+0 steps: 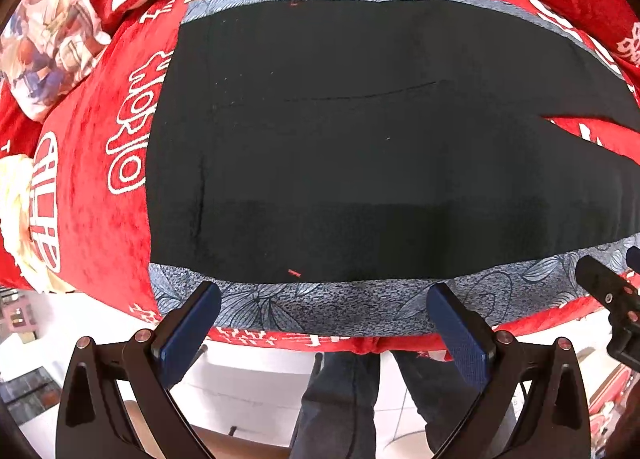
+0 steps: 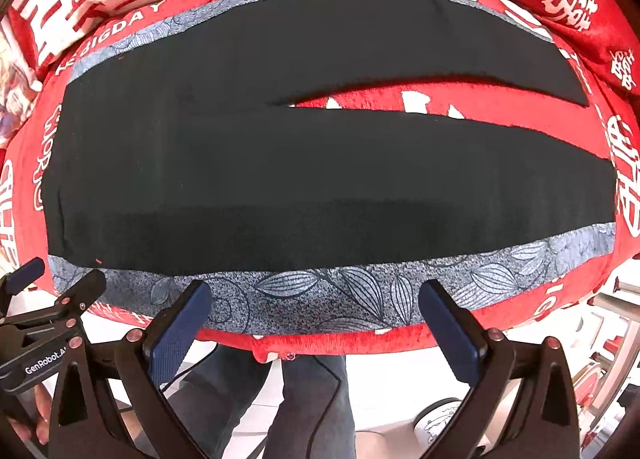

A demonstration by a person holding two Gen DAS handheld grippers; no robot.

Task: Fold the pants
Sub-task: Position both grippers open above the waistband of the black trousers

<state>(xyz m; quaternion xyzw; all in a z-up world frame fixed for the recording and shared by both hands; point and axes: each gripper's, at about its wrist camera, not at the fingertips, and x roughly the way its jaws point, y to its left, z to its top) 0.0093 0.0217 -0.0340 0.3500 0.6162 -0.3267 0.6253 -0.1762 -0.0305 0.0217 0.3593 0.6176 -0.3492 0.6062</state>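
- The black pants (image 2: pixel 280 163) are lying flat on a grey leaf-patterned cloth (image 2: pixel 320 295), over a red blanket (image 2: pixel 480 107), legs parted toward the right.
- The left gripper (image 1: pixel 324 299) is hovering over the near edge, fingers spread wide, holding nothing.
- The right gripper (image 2: pixel 316 295) is hovering likewise, spread and empty.
- The person's legs (image 2: pixel 304 399) are showing below.
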